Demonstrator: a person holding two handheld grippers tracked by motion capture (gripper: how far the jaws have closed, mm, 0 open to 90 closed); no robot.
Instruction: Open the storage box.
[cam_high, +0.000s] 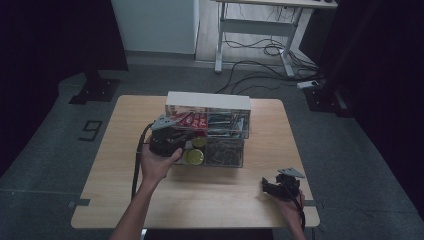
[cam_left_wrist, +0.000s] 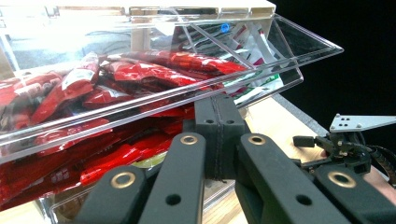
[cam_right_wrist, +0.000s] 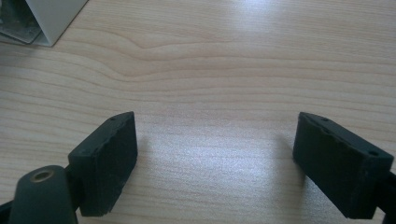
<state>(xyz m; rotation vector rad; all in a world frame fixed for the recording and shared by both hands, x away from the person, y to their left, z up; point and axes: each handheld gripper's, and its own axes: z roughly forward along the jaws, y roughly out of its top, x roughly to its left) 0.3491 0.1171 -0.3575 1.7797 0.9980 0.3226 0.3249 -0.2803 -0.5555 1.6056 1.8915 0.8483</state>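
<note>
The clear plastic organiser (cam_high: 220, 131) sits mid-table toward the far edge, its tilted-out drawer (cam_left_wrist: 154, 100) crammed with shiny red sachets (cam_left_wrist: 140, 74). The left gripper (cam_high: 172, 137), jaws pressed together, touches the drawer's front lip. To the right, bare wooden table (cam_right_wrist: 224, 70) lies open around the right gripper (cam_high: 281, 186), whose two jaws are spread wide, holding nothing, near the front edge.

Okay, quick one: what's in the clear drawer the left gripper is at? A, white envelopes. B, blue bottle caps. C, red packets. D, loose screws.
C: in the left gripper view, the clear drawer just beyond the shut left gripper is piled with shiny red packets.
</note>
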